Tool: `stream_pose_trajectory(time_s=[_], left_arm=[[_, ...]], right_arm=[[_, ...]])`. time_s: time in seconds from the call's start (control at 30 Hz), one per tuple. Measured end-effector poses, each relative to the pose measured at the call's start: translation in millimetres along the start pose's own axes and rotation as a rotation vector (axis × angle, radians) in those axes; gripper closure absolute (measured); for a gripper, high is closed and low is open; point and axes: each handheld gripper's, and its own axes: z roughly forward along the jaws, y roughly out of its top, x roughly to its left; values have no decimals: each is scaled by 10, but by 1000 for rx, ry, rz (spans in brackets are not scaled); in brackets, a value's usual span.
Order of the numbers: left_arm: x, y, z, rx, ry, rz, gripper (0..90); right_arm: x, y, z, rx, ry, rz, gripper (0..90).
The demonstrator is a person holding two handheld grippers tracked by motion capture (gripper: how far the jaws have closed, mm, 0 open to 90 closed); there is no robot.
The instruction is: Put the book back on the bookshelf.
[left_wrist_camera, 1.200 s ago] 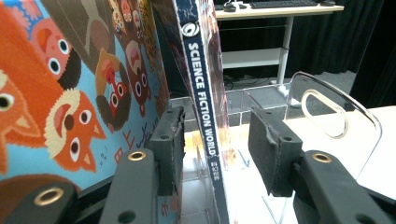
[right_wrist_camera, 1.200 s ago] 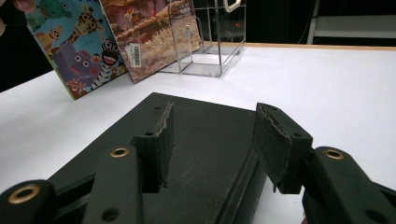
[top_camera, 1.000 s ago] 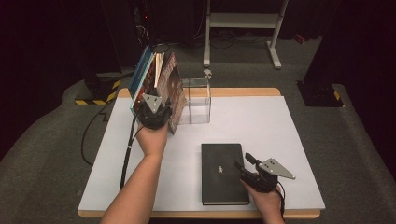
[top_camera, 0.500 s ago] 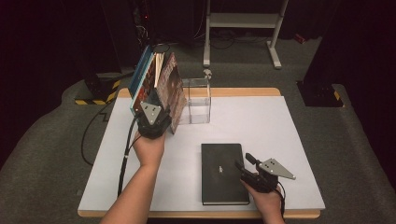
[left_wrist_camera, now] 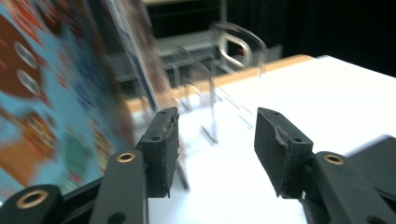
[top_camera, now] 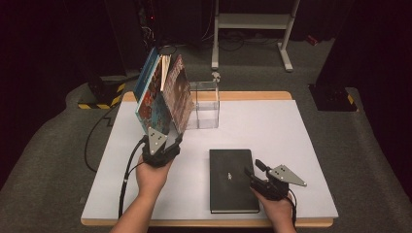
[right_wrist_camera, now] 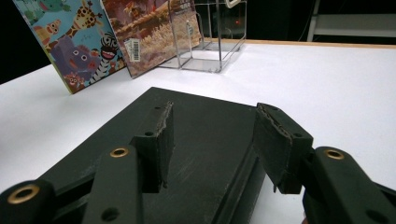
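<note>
Picture books [top_camera: 163, 97]: in the high view a few of them stand on edge at the far left of the desk [top_camera: 291, 136]. They lean right against the clear acrylic holder [top_camera: 204, 104], probably so it props them and they don't slide flat. The left hand-held gripper [top_camera: 166, 137] sits just at their near bottom corner. A black book [top_camera: 231, 179] lies flat near the front edge, probably next for the stand. The right hand-held gripper [top_camera: 252, 170] is at its right edge.

Left gripper view: blurred. The jaws have just been opening and are let go, with nothing between the pads, only bare desk and the holder behind. The picture-book cover [left_wrist_camera: 51, 93] is just beside the left jaw; I can't tell if it touches.

Right gripper view: the jaws stand about half apart over the black book's cover [right_wrist_camera: 196, 116], one pad above the cover and the other at its side edge. They are released and clamp nothing. Whether a pad rests on the cover is unclear. It looks placed to take the book by that edge. The picture books and the holder are at the far side.
</note>
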Motion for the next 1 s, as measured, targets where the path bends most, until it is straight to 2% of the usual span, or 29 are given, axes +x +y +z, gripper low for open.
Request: stream_pose_trajectory(time_s=[0.1, 0.2, 0.3, 0.4, 0.53, 0.67, 0.8, 1.0], left_arm=[[10, -95, -84, 14, -24, -14, 457], [-1, -208, -141, 64, -52, -16, 411], [-21, -323, -205, 96, -91, -36, 377], [-41, -434, -269, 127, -119, -16, 362], [-60, -567, -317, 163, -161, -8, 334], [-41, -677, -326, 205, -182, -4, 277], [4, -725, -342, 197, -192, -6, 251], [69, -773, -349, 216, -209, -10, 197]], right_arm=[[-3, -6, 4, 5, 0, -2, 475], [-13, -14, 5, 10, -1, -3, 474], [-20, -18, 5, 16, -3, -2, 472], [-19, -24, 9, 22, -5, -6, 471], [-7, -42, 21, 38, -7, -17, 467], [13, -57, 35, 56, -14, -32, 462], [30, -75, 52, 82, -24, -44, 441], [65, -101, -1, 121, -33, -52, 371]])
